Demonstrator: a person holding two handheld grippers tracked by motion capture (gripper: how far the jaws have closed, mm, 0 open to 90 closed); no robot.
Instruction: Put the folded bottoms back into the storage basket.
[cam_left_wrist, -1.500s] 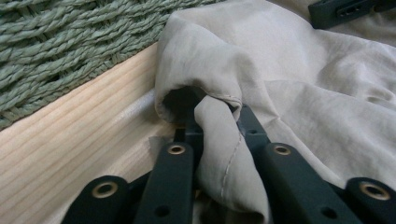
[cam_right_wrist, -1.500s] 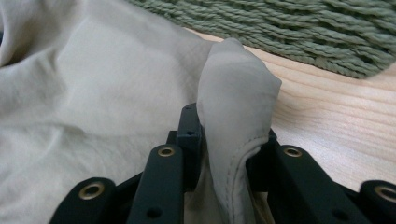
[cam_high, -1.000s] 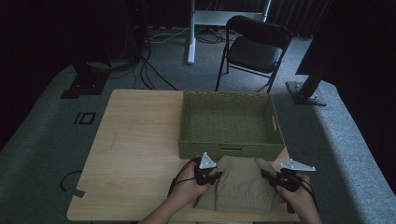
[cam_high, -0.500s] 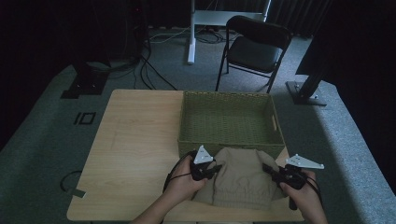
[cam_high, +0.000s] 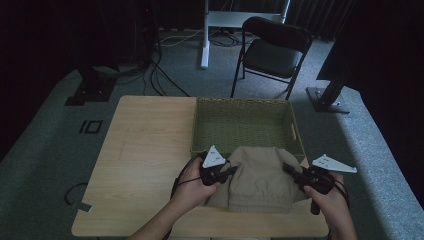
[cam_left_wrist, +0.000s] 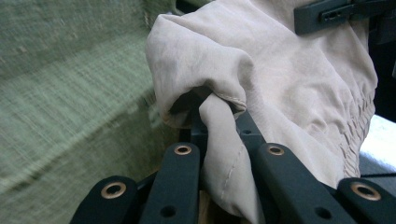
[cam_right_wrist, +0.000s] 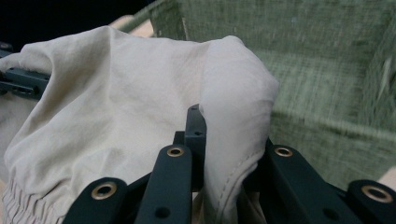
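Observation:
A folded beige garment (cam_high: 260, 179) with a gathered waistband is held up off the wooden table (cam_high: 140, 165), its far edge at the near rim of the green woven basket (cam_high: 245, 125). My left gripper (cam_high: 227, 171) is shut on the garment's left side; in the left gripper view a fold of beige cloth (cam_left_wrist: 224, 154) is pinched between the black jaws. My right gripper (cam_high: 290, 169) is shut on the right side, with cloth (cam_right_wrist: 229, 158) caught between its jaws. The basket wall (cam_right_wrist: 327, 70) stands just beyond the garment.
The basket's inside (cam_high: 240, 131) holds nothing. A black folding chair (cam_high: 270, 50) and a white desk leg (cam_high: 205, 35) stand past the table on grey carpet. Cables (cam_high: 160, 75) lie on the floor at the back left. Bare tabletop lies left of the basket.
Both grippers have lifted the garment and carried it away from the table's front edge toward the basket; its far edge now reaches the basket's near rim.

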